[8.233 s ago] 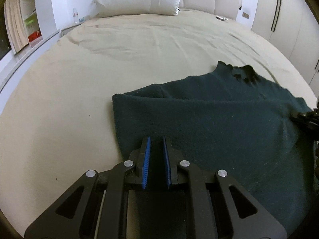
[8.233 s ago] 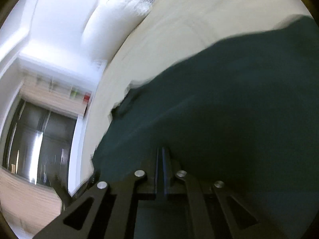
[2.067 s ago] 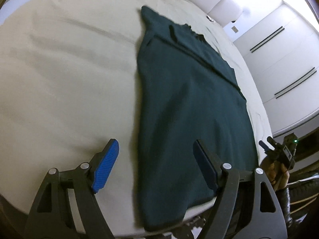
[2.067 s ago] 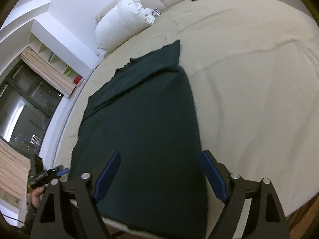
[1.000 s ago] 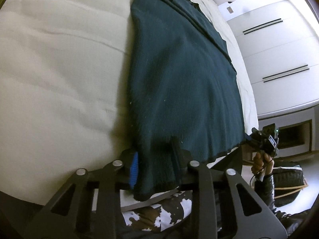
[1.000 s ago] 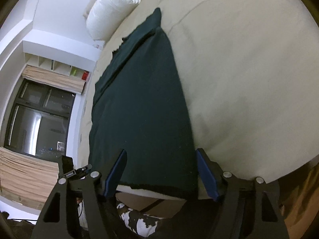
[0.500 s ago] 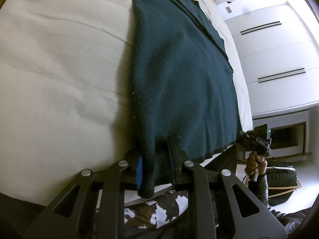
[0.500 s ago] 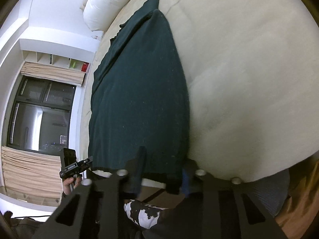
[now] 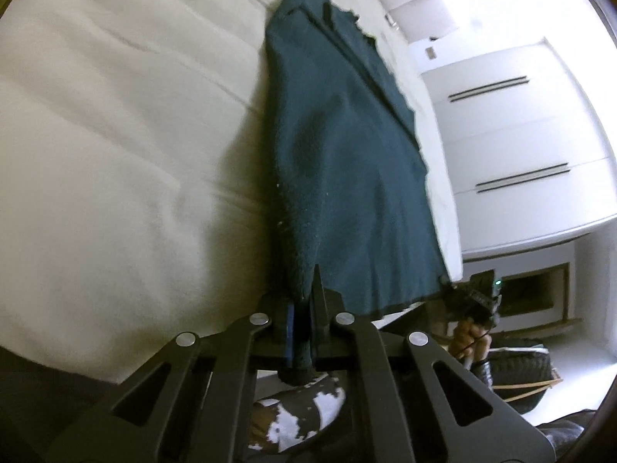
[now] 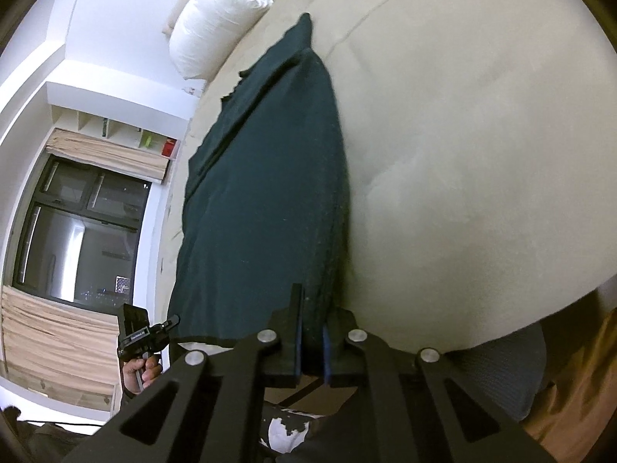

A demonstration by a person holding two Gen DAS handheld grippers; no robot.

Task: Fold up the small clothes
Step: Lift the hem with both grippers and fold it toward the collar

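Note:
A dark green knitted garment [image 9: 347, 162] lies stretched lengthwise on the beige bed [image 9: 115, 154], its near hem at the bed's front edge. My left gripper [image 9: 302, 308] is shut on the hem's left corner and lifts it a little off the sheet. In the right wrist view the same garment [image 10: 270, 193] runs away toward the pillow. My right gripper [image 10: 310, 324] is shut on the hem's right corner. Each gripper also shows small in the other's view: the right one [image 9: 474, 297], the left one [image 10: 142, 335].
A white pillow [image 10: 216, 19] sits at the head of the bed. White wardrobe doors [image 9: 520, 135] stand on the right, a dark window [image 10: 77, 231] and shelves on the left. The bed's front edge [image 10: 540, 308] drops off just below the grippers.
Both grippers went from open beside the near hem to shut on its two corners. The hem corners now rise slightly off the bed.

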